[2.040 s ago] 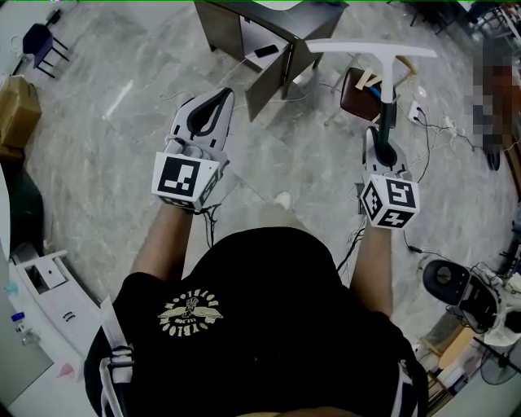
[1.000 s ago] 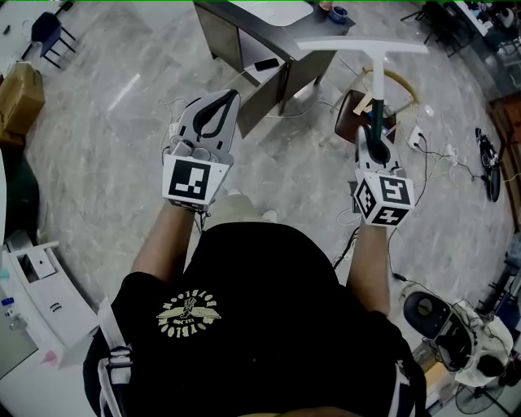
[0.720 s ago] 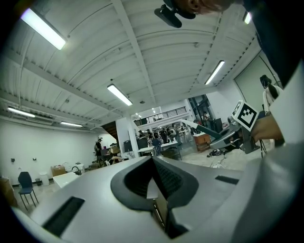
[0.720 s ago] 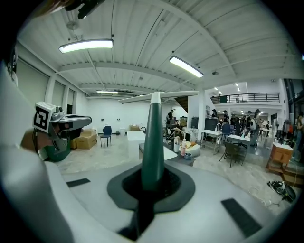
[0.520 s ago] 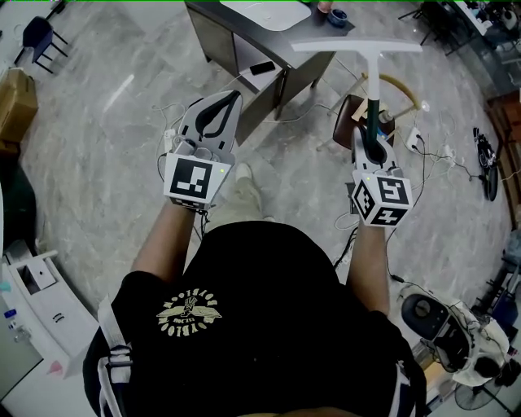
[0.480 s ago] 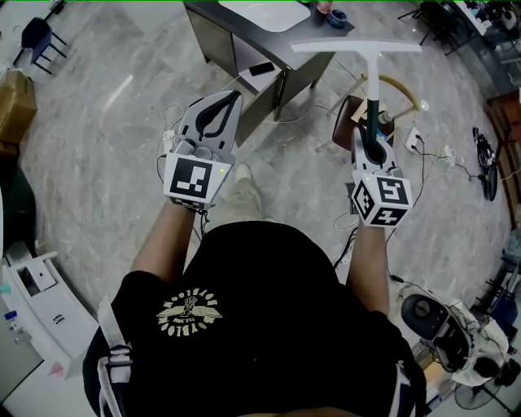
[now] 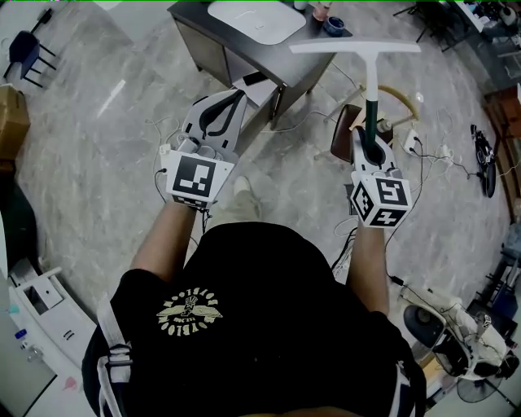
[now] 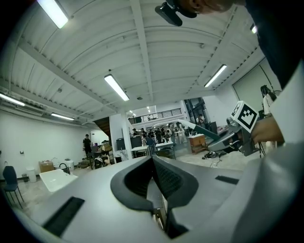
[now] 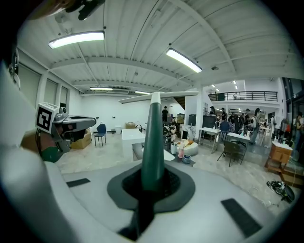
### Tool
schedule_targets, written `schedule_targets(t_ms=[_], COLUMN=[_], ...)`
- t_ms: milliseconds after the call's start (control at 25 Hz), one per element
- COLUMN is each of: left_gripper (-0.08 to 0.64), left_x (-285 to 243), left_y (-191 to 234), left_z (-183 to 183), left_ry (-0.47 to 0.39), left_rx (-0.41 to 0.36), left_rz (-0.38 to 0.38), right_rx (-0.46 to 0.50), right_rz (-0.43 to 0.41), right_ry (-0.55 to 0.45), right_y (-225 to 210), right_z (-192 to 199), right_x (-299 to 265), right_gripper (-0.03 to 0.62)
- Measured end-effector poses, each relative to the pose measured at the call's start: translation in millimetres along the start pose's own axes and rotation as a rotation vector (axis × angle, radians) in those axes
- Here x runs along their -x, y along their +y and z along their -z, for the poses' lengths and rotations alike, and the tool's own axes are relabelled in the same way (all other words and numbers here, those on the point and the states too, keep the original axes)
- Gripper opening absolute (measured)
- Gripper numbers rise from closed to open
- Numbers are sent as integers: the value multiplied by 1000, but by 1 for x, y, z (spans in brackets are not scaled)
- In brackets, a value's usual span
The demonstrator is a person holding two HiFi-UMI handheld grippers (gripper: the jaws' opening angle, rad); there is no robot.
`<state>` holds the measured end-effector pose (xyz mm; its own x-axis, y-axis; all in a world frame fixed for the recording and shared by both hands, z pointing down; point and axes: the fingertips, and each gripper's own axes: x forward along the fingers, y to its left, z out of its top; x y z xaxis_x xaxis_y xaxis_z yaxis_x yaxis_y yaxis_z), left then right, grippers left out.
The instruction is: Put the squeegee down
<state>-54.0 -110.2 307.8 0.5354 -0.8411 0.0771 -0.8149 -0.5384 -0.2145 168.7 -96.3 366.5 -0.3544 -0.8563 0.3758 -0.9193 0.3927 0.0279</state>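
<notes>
The squeegee has a dark green handle [image 7: 370,114] and a long white blade [image 7: 356,47] that sits crosswise at its far end. My right gripper [image 7: 371,140] is shut on the handle and holds the squeegee out in the air, over the floor just short of a grey table [image 7: 303,72]. In the right gripper view the handle [image 9: 153,137] rises from between the pads to the blade [image 9: 159,97]. My left gripper [image 7: 232,96] hangs to the left at about the same height, shut with nothing in it; its pads meet [image 8: 153,161].
The grey table carries a white sink basin [image 7: 254,18] and small cups [image 7: 330,24]. A phone [image 7: 251,79] lies on a lower shelf. A brown stool [image 7: 348,138] and loose cables [image 7: 423,155] are on the floor under the squeegee. A blue chair [image 7: 24,53] stands far left.
Both grippers have travelled forward with the person; the grey table and its basin have come nearer in the head view. The squeegee stays gripped, and the left gripper stays shut.
</notes>
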Motion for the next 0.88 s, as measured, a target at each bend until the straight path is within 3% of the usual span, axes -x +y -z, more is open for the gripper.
schedule_targets(t_ms=[400,640,880], left_gripper=[23,23,23], left_x=[-47,-84,-97], left_y=[52,109,106], left_z=[0,20,15], left_ry=[-7,-2,-21], left_rx=[-8,3,-11], left_rz=[24,39,78], right_rx=[-3,9,3], right_rz=[26,25,56], right_ry=[8,11,-7], right_y=[-6,8,4], right_z=[-30,-54,-60], right_x=[-59,-128,-132], right_gripper=[29,29,29])
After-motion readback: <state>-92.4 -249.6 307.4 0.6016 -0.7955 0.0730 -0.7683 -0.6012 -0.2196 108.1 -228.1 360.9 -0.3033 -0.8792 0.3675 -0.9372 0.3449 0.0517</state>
